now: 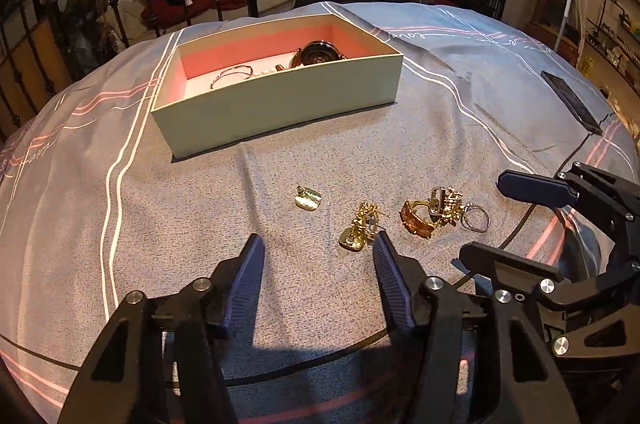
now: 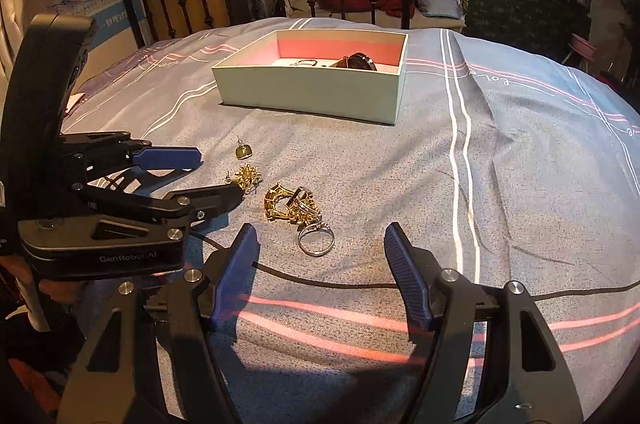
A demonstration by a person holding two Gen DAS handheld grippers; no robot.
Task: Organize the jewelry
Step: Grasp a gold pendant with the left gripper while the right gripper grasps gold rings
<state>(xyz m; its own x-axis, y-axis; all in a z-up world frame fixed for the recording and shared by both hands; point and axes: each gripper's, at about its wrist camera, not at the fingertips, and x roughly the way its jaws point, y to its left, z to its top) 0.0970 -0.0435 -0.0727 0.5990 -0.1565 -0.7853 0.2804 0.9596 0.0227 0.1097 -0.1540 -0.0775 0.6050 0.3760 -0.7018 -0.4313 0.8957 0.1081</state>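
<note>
Gold earrings and rings lie clustered on a grey striped bedspread, with a plain silver ring beside them. Beyond sits an open pale-green cardboard box. Left gripper and right gripper hover nearby, jaws apart, empty.

Both wrist views look steeply down, close, sharing the jewelry and box.

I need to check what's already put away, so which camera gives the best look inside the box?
The left wrist view: it looks down into the box, showing bangles and a dark round piece. The right wrist view sees it lower, its near wall hiding most contents.
</note>
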